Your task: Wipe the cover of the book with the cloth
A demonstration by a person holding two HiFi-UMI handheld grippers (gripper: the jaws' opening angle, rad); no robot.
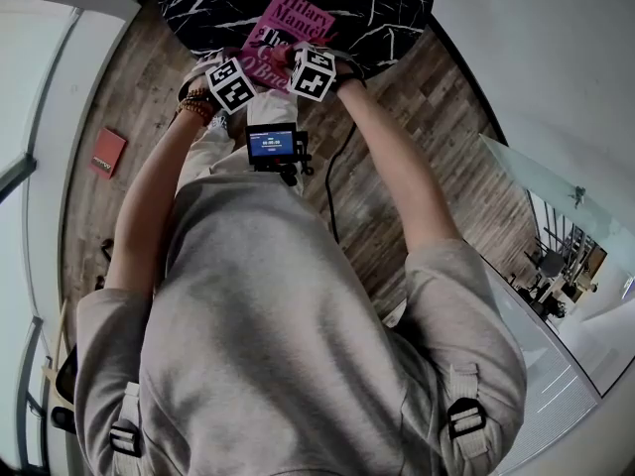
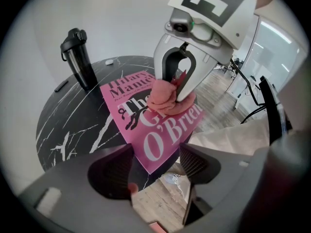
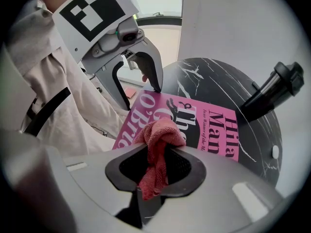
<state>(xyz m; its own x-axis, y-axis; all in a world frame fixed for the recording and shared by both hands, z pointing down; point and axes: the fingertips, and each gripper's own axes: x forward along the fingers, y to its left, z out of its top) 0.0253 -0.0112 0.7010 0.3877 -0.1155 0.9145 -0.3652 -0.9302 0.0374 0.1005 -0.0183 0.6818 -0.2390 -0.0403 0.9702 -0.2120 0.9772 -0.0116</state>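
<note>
Two grippers over one book (image 2: 121, 98): which of them has the cloth?

The right gripper (image 3: 156, 168). Its jaws are closed on the pink-red cloth (image 3: 158, 135), and the bunched end sits against the pink cover.

And the left gripper (image 2: 154, 165)?

Jaws apart, gripping nothing. The book's near corner shows between them. Whether they touch it I cannot tell.

Where is the book on the table (image 2: 68, 130)?

In the left gripper view it lies flat on the round black marbled top, from the centre toward 5 o'clock, with its corner reaching the rim. The cloth is mid-cover, over the large title.

Anything else around?

A black bottle (image 2: 77, 57) stands upright at about 10 o'clock, apart from the book. In the head view a flat red thing (image 1: 107, 152) lies on the wooden floor (image 1: 456, 117) at 9 o'clock.
</note>
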